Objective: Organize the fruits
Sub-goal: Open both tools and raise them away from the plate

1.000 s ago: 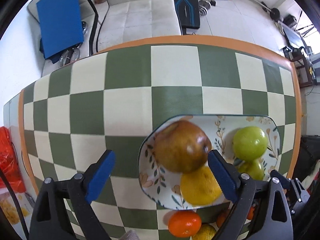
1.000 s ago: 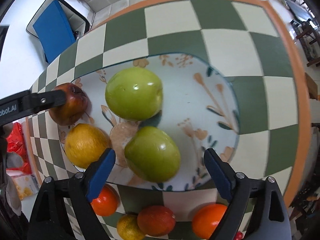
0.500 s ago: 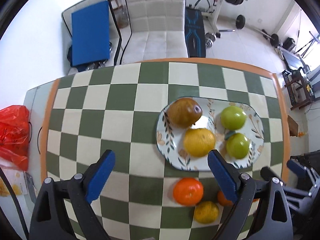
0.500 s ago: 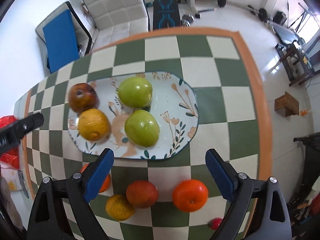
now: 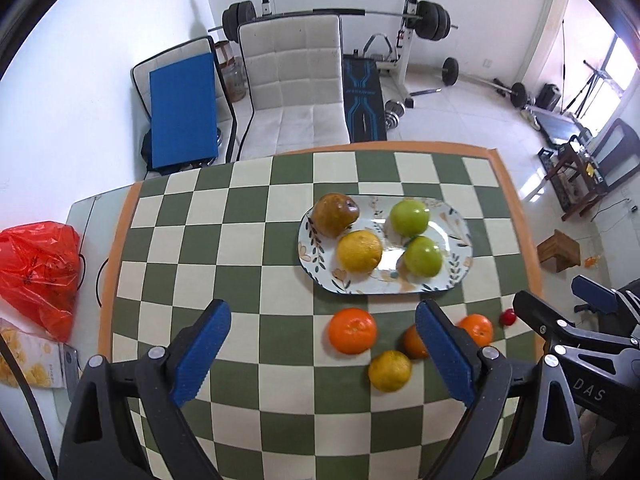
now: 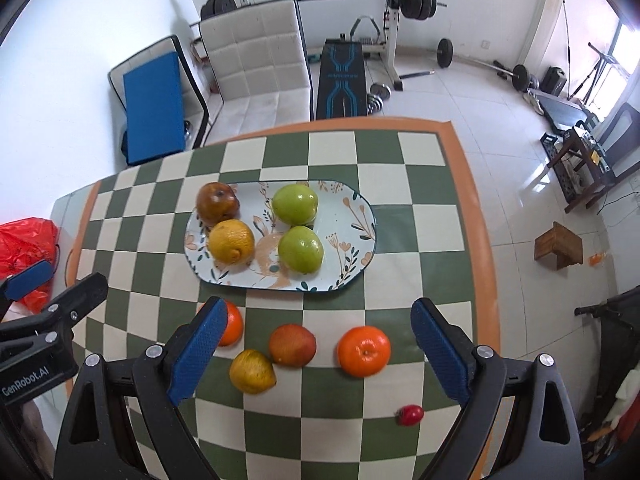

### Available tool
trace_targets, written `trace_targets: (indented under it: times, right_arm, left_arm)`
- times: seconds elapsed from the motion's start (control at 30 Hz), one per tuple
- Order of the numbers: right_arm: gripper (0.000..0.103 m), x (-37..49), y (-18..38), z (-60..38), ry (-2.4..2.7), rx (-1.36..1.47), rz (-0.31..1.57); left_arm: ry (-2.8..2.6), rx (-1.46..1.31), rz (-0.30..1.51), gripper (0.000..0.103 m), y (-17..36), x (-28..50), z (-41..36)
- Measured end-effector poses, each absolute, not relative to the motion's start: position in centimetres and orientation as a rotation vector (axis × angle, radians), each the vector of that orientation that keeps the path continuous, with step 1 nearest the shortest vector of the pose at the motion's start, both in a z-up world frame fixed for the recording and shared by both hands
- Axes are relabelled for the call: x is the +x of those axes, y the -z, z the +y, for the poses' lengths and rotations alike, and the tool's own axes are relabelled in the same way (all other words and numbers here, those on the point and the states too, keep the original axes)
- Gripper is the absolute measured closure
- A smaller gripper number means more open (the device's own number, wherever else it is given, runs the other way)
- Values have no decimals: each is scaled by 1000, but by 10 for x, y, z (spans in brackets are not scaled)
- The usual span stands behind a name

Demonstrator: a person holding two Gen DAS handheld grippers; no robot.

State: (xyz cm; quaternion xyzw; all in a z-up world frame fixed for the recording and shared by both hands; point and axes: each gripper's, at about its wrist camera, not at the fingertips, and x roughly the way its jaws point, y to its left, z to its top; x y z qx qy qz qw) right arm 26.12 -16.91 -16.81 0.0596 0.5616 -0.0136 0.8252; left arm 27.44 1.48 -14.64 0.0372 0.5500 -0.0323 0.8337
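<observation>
Both tongs spread wide, nothing pinched: left tongs, right tongs, above the tabletop. "GenRobot.AI" at nine o'clock.

1. Both grippers have pulled up and away from the plate; the left gripper no longer straddles the brown apple.
2. The right gripper now hangs over the loose oranges.
</observation>
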Motion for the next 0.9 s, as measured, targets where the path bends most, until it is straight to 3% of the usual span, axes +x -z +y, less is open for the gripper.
trace_targets:
  times: [0.57,0.77,0.8,0.9]
  right_arm:
    - [8,205,110,-175,30,163,1095]
    - [8,212,113,-178,32,187,1088]
    - [8,215,119,-180,30,197,1097]
    - [7,230,152,-184,9,253,1162]
  left_arm:
    - [90,70,1102,9,113,240,8]
    - [58,87,1121,8,125,249,9]
    - [44,97,1130,0,131,253,10]
    - [-15,132,1183,0,160,268,17]
